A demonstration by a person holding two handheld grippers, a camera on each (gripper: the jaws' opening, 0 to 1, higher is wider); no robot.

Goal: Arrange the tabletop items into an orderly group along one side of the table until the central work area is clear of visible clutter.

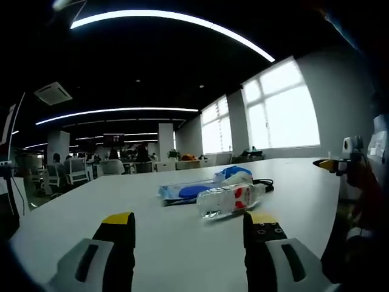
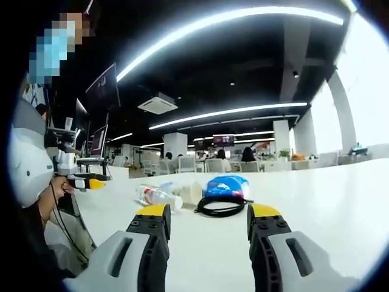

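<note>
L gripper point(image 1: 189, 234): jaws spread wide, nothing betw. them; yellow-tipped, low over white table point(image 1: 182, 255).
R gripper point(image 2: 208, 226): jaws likewise wide apart, holding nothing; above table point(image 2: 340, 201) near edge.
Water bottle point(image 1: 230, 199): clear plastic, red label, lying on its side just beyond L jaws; in right gripper view point(image 2: 157, 196) it lies left of the cable, cap end toward camera.
Cable point(image 2: 220, 207): black coil flat on table, just ahead of R jaws; touching or nearly touching blue pouch behind it.
Blue pouch point(image 2: 227, 185): blue/white packet behind cable; in left gripper view point(image 1: 236, 174) behind bottle.
Flat blue packet point(image 1: 185, 192): clear wrap, left of bottle, close beside it.
Person point(image 2: 33, 164): at table's left edge in right gripper view, hand on the other gripper point(image 2: 85, 181).
Far: open office, chairs point(image 1: 76, 170), bright windows point(image 1: 282, 109).
</note>
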